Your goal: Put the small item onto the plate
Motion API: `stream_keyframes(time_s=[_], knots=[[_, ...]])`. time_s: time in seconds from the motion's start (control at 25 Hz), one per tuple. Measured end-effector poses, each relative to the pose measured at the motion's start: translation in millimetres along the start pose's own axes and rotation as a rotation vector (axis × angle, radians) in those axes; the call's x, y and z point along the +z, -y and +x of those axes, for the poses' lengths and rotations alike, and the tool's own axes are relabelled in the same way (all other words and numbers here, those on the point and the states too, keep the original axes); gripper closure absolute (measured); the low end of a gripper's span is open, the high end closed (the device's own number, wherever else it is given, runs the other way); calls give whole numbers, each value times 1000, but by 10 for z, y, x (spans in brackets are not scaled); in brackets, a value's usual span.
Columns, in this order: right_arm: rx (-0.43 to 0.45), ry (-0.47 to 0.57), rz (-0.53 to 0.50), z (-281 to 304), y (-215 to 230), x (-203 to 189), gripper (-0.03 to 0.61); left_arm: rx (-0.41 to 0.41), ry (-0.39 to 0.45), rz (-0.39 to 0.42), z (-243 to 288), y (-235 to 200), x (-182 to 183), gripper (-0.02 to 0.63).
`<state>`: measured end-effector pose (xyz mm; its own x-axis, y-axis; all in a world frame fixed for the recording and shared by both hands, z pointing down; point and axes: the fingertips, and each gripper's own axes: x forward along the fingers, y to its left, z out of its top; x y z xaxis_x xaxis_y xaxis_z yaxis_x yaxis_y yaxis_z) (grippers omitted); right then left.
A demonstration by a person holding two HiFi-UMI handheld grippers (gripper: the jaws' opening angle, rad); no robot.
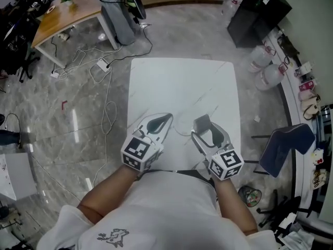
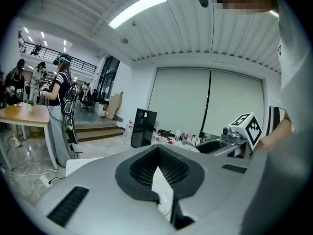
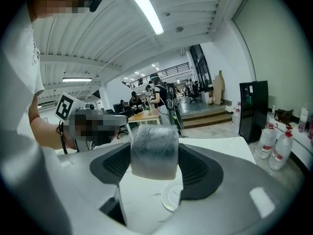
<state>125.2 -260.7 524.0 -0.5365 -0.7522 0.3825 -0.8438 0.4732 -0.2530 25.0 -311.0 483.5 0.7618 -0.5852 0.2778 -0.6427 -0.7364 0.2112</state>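
On the white table (image 1: pixel 182 82) a small white plate (image 1: pixel 182 124) lies between my two grippers, near the front edge. My right gripper (image 1: pixel 204 125) is shut on a small grey block (image 1: pixel 202 122), held a little above the table just right of the plate. In the right gripper view the block (image 3: pixel 154 152) sits between the dark pads, with the plate (image 3: pixel 171 196) below it. My left gripper (image 1: pixel 164 119) hovers left of the plate, its jaws together at the tips and holding nothing. The left gripper view shows the plate (image 2: pixel 165 203) through the narrow slit between its jaws.
A dark chair (image 1: pixel 283 147) stands right of the table. Water bottles (image 1: pixel 265 72) and a black cabinet (image 1: pixel 257 12) are at the back right. Cables and a power strip (image 1: pixel 101 65) lie on the floor at the left, below a wooden desk (image 1: pixel 62 14).
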Motion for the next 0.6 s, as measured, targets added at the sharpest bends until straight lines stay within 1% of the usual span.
stream_keyframes(time_s=[0.24, 0.36, 0.6], knots=[[38, -94, -17, 231, 206, -258, 285, 65, -8, -20, 60, -62, -153, 617], [66, -153, -17, 423, 288, -470, 285, 82, -24, -17, 106, -83, -228, 617], [78, -260, -34, 663, 497, -815, 285, 111, -68, -49, 250, -99, -493, 617]])
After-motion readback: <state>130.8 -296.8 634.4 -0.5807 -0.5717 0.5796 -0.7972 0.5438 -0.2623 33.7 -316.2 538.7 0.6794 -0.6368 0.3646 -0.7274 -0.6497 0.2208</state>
